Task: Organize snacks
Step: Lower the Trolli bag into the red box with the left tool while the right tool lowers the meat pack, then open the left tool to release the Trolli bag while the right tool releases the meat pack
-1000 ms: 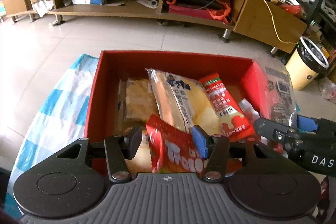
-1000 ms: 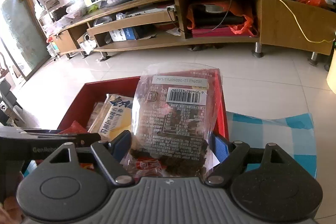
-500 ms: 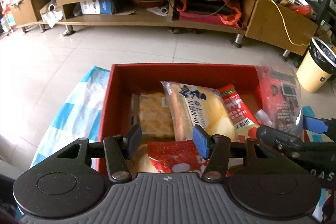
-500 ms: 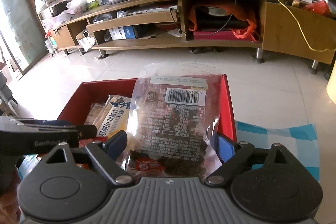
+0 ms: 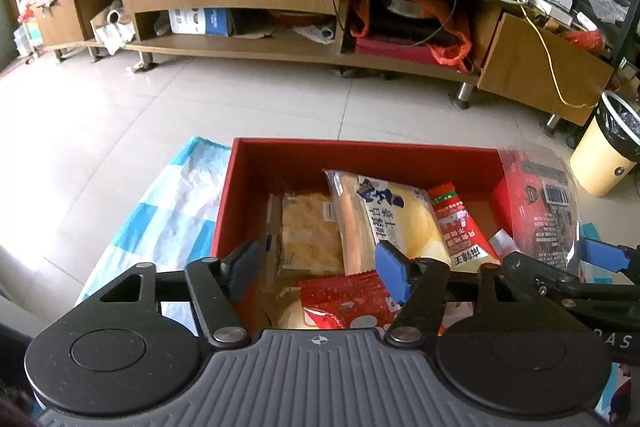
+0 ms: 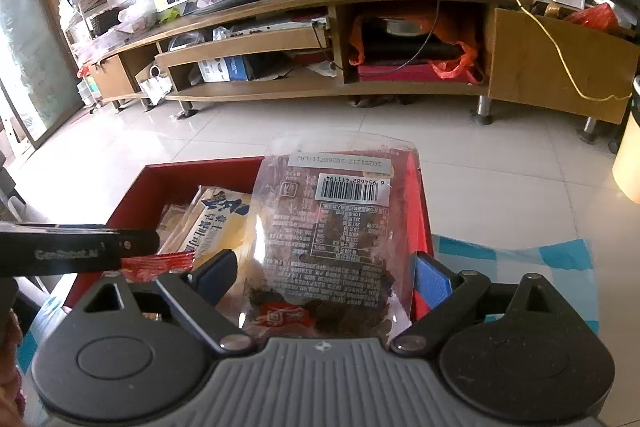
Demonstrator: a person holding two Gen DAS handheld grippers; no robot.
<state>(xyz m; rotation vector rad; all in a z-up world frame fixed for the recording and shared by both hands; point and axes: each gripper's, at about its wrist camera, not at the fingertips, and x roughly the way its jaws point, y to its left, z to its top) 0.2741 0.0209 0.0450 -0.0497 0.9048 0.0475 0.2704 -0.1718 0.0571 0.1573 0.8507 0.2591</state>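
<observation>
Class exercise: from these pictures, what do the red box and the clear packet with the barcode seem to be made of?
Red box: probably matte cardboard, going by its thin, flat, dull walls and sharp folded corners.
Clear packet: glossy, thin plastic film; the dark contents show through and light glares on its crinkled surface.

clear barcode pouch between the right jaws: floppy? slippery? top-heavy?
The clear pouch is likely floppy: thin film, upper half nearly empty. Probably bottom-weighted, since the dark contents sit low near the right hand-held gripper, whose jaws are opening. The glossy film looks slippery, so it may slide into the red box.
</observation>
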